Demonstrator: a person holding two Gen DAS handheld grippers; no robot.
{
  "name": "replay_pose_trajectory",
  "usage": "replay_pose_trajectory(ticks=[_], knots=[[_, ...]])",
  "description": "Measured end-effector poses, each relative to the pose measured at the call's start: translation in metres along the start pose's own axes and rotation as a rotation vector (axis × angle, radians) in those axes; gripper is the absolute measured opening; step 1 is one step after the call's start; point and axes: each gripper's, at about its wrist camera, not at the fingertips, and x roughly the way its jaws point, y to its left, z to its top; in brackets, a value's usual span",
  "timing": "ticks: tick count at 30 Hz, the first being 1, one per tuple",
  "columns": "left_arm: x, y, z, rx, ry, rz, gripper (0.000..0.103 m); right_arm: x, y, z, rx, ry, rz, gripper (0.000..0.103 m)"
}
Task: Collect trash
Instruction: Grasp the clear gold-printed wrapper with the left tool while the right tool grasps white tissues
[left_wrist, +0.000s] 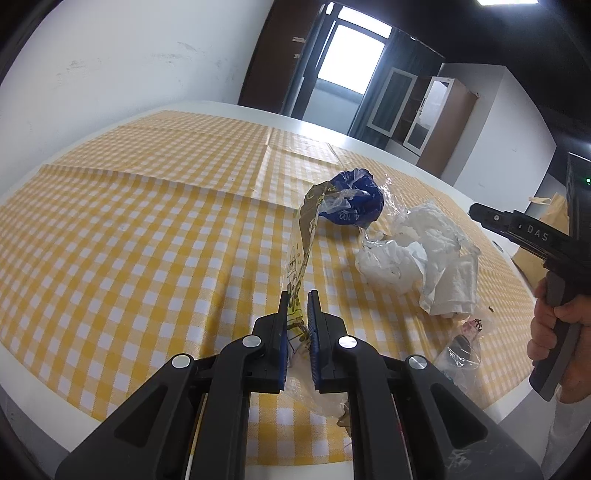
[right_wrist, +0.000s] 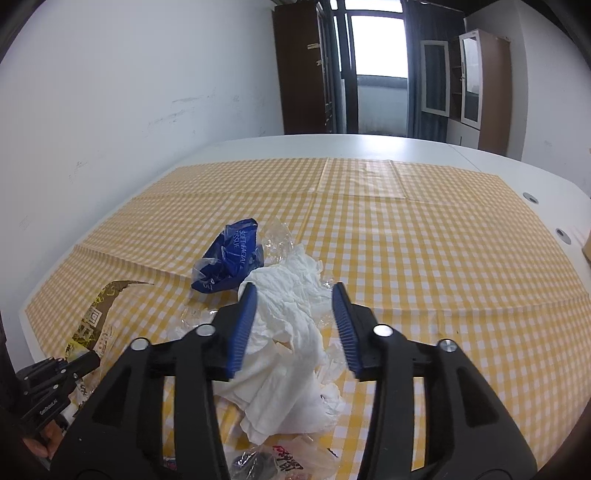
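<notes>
My left gripper (left_wrist: 299, 295) is shut on a long yellow and brown plastic wrapper (left_wrist: 304, 236) that stretches up from the jaws; the wrapper also shows in the right wrist view (right_wrist: 96, 317). My right gripper (right_wrist: 295, 288) is open, its jaws either side of a heap of crumpled white tissue (right_wrist: 291, 350), above it. That tissue (left_wrist: 424, 254) lies right of the left gripper. A blue tissue pack wrapper (right_wrist: 231, 258) lies beyond, also in the left wrist view (left_wrist: 354, 199). Clear plastic wrappers (right_wrist: 280, 458) lie near the front edge.
All trash lies on a yellow checked cloth (right_wrist: 424, 240) over a white table (right_wrist: 369, 147). A brown paper bag (left_wrist: 543, 236) stands beyond the table's right edge. A white wall is on the left; cabinets and a window are at the back.
</notes>
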Motion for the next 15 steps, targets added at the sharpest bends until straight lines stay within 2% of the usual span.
replay_pose_trajectory(ticks=[5,8,9,12,13,15], knots=[[0.002,0.000,0.001,-0.002,0.002,-0.009,0.009,0.019,0.008,0.001,-0.020,0.033,-0.001,0.052],[0.004,-0.001,0.000,0.003,0.009,-0.011,0.009,0.030,0.011,0.001,-0.033,0.057,-0.014,0.051],[0.005,0.000,0.000,0.005,0.011,-0.010,0.009,0.034,0.011,0.000,-0.033,0.068,-0.019,0.049],[0.008,-0.001,-0.001,0.013,0.018,-0.010,0.009,0.040,0.012,-0.001,-0.050,0.081,-0.038,0.025],[0.008,-0.001,-0.002,0.013,0.020,-0.013,0.009,0.042,0.012,-0.001,-0.054,0.084,-0.039,0.013],[0.007,-0.002,-0.002,0.017,0.021,-0.020,0.009,0.042,0.011,-0.003,-0.051,0.084,-0.026,0.006]])
